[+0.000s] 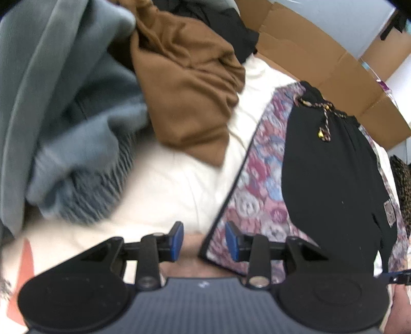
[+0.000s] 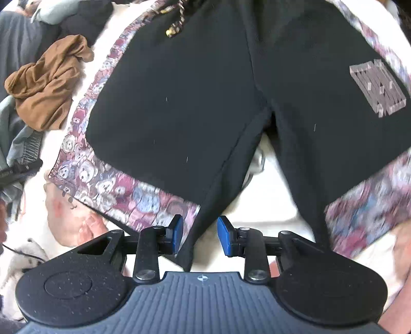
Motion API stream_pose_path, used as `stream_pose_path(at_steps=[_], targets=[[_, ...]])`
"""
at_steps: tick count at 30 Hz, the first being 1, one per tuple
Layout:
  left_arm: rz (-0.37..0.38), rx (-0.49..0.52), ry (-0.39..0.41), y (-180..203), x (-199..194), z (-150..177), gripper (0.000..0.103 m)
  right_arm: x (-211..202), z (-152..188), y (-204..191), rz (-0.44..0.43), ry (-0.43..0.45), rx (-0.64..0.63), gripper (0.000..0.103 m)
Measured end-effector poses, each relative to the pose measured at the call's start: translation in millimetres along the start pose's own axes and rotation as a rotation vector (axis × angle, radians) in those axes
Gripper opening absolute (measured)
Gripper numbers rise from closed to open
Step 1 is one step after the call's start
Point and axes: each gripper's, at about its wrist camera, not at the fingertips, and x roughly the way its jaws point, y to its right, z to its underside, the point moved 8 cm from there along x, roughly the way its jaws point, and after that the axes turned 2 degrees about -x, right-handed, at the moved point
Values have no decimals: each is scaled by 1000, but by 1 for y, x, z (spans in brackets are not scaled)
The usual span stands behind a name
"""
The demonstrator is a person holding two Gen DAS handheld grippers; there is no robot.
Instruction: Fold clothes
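While the black shorts are lying spread on the white bedding, the left gripper and right gripper are hovering open and empty at the hem; gripping each leg comes next.

One pair of black shorts with patterned side panels lies spread flat, with two legs, one drawstring and one grey woven patch on one leg. One crumpled brown garment lies beside it, one grey-blue garment is heaped further over, and one black garment sits behind the brown one. One white bed sheet lies under them all. At least two cardboard boxes stand along the far edge.
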Motion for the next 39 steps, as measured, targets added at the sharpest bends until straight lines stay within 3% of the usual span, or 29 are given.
stream_pose_path(at_steps=[8,9,11,12,17,19,30,35,39], targets=[[21,-7,-6,7,8,15,39,28,24,0,-28,-60,18,34],[19,-12,-6,5,9,15,40,30,24,0,-36,-58,27,28],[20,-17,-6,4,12,16,40,31,24,-1,-57,-49,38,6],[22,-14,-7,5,14,17,40,32,23,-2,-68,-44,41,1],[8,-17,-22,1,29,20,33,33,25,1,-83,-30,46,0],[4,-17,-16,-1,29,21,8,30,27,0,-92,-22,32,0],[-11,-22,-5,-4,25,25,7,45,37,-1,-50,-48,-75,0],[49,-60,3,-8,27,22,13,47,33,-1,-40,-51,-52,0],[90,-29,12,-10,32,22,18,46,32,-2,-37,-57,-42,0]])
